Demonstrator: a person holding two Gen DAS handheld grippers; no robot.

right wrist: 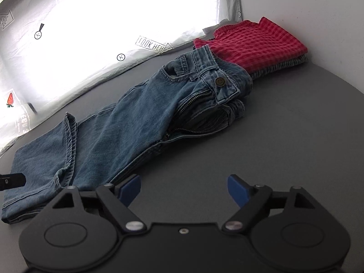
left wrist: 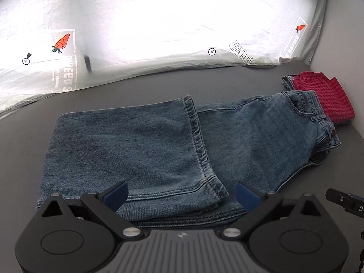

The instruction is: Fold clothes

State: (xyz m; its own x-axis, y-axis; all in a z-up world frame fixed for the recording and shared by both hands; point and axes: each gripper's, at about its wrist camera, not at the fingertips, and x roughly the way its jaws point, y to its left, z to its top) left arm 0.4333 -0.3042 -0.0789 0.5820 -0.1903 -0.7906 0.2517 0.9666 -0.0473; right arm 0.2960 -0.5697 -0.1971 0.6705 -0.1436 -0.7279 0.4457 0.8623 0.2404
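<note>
Jeans (left wrist: 141,141) are lying flat on the gray table (left wrist: 27,141), with the leg ends folded back over the middle. Your left gripper (left wrist: 180,196) is hanging wide open over the near edge of the fold, holding nothing. Your right gripper (right wrist: 183,191) is spread open too, over bare table just beside the jeans, and the gray top to its right is giving you lots of room to move. A red checked cloth (left wrist: 323,97) is sitting folded by the waistband (right wrist: 218,72), close to the pale wall (right wrist: 307,11). A bright white sheet with carrot pictures (left wrist: 159,22) is hanging behind the table. Only your right view is showing the brass button (right wrist: 219,81) and open zipper (right wrist: 193,100). Only your left view is showing the whole hem edge (left wrist: 200,141).
</note>
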